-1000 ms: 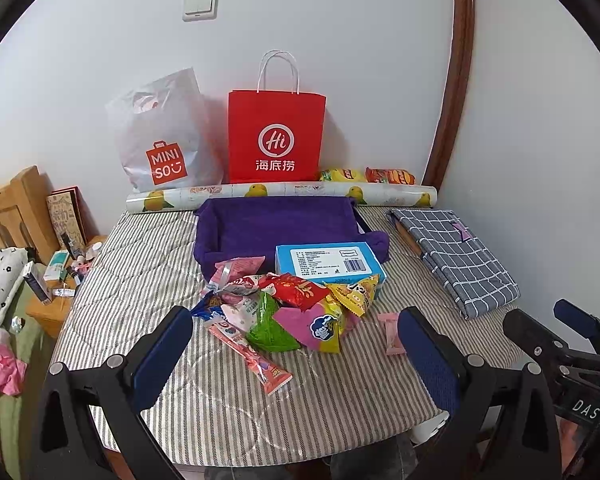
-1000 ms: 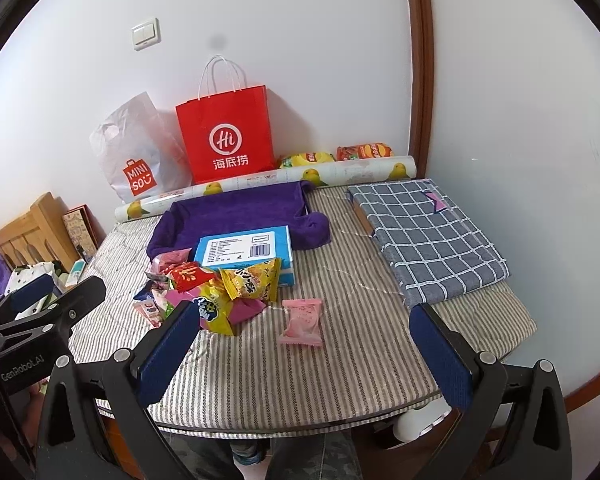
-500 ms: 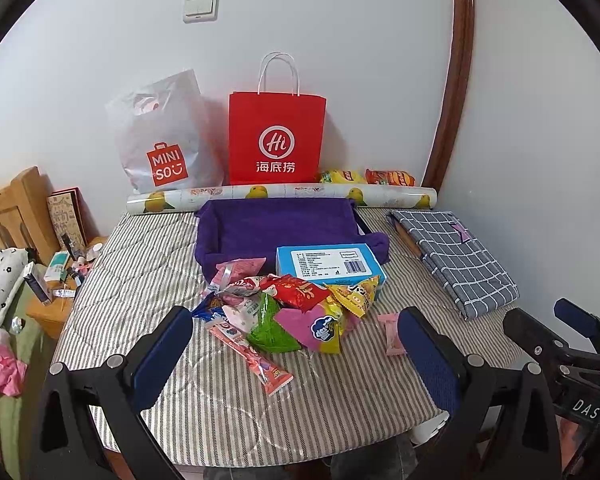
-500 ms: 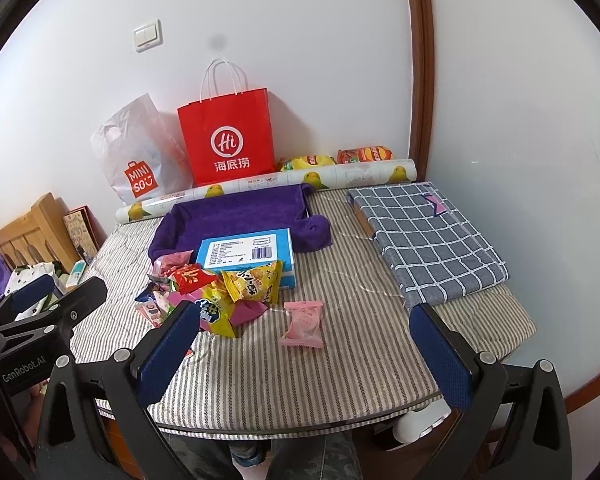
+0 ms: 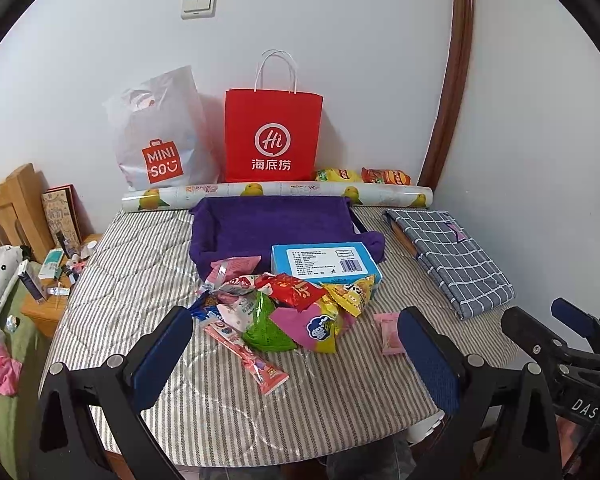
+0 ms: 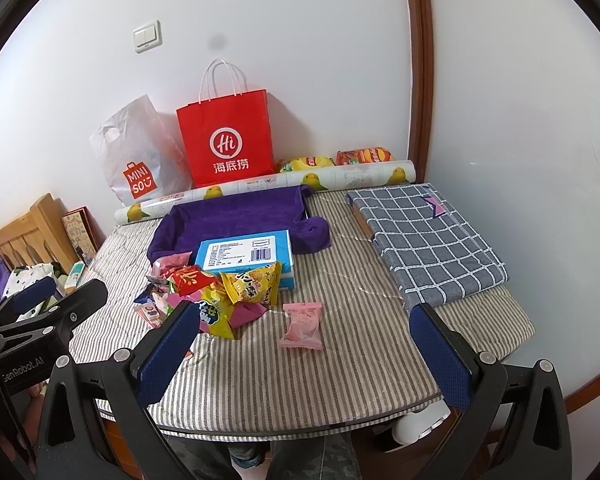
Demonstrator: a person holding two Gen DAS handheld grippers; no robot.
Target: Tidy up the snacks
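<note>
1. Both grippers are held above the near edge of a table point(image 6: 340, 392) covered in a striped quilted cloth. The left gripper point(image 5: 296, 356) and the right gripper point(image 6: 304, 356) are seen with jaws wide apart, and nothing is held between them.
2. Just beyond the right gripper, a pink pillow-shaped candy pack point(image 6: 302, 325) lies alone. It is set to the right of the snack pile, apart from it, with its long axis running away from the gripper. The right gripper is judged nearer to it than the left.
3. The snack pile point(image 5: 284, 312) lies straight ahead of the left gripper: crinkled foil and plastic packets in green, magenta, red and yellow, loosely overlapping. A long flat pink packet point(image 5: 246, 354) juts from the pile's near left side, angled toward the table edge.
4. Behind the pile, touching it, a blue rectangular carton point(image 5: 324, 264) is seen, barcode upward.
5. Beyond the pile, a soft purple cloth tray point(image 5: 272, 220) with raised sides lies open, likely the destination.
6. Far right of the pile, a folded grey checked cloth point(image 6: 428, 236) lies flat.
</note>
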